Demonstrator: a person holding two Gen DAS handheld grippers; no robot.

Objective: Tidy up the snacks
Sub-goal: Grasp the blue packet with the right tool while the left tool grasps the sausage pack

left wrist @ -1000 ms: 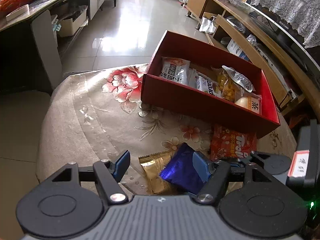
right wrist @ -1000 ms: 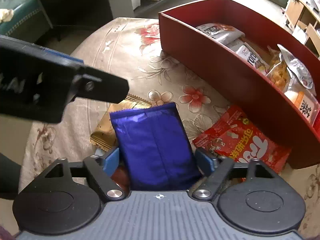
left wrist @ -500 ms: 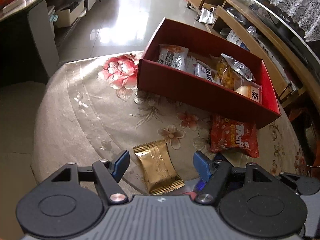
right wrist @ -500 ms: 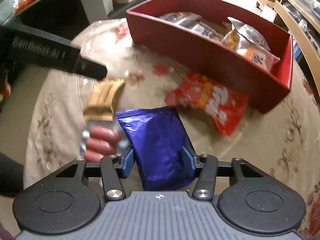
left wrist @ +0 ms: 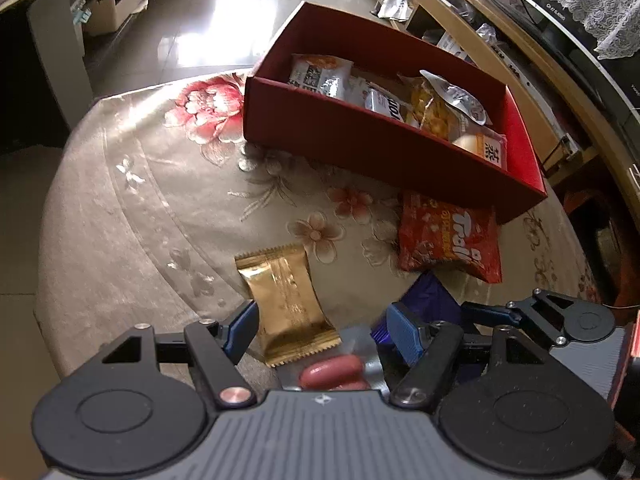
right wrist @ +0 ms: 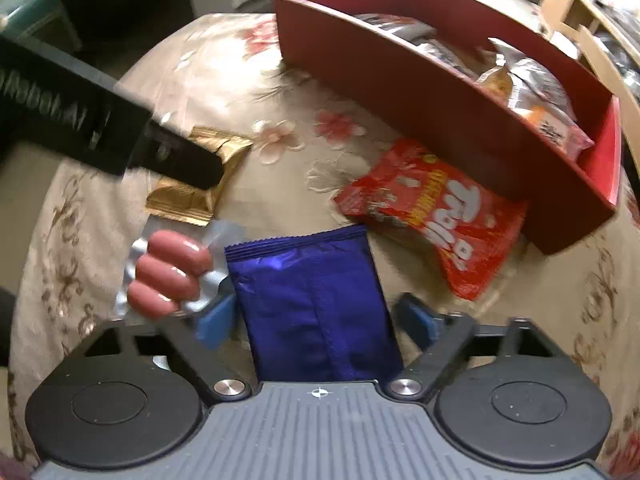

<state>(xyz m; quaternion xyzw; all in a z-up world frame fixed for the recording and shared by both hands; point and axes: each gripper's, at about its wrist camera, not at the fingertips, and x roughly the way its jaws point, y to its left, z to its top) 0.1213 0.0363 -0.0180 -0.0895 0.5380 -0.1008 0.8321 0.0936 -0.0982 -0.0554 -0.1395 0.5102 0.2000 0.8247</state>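
A red box (left wrist: 372, 148) (right wrist: 400, 80) with several snack packs stands at the far side of a floral tablecloth. In front of it lie a red Trolli bag (left wrist: 448, 236) (right wrist: 436, 208), a gold packet (left wrist: 286, 300) (right wrist: 200, 176) and a sausage pack (left wrist: 332, 370) (right wrist: 168, 272). My left gripper (left wrist: 320, 328) is open, its jaws straddling the gold packet's near end. My right gripper (right wrist: 316, 320) has a blue packet (right wrist: 316, 300) (left wrist: 430, 300) between its jaws, which stand wider than the packet.
The round table's edge (left wrist: 52, 208) drops to a tiled floor on the left. A wooden shelf unit (left wrist: 500, 40) runs behind the box. The left gripper's body (right wrist: 80, 124) crosses the right wrist view above the gold packet.
The right gripper's jaws have spread apart from the blue packet. The left gripper pulled back and lower, so the gold packet and sausages now lie between its jaws.
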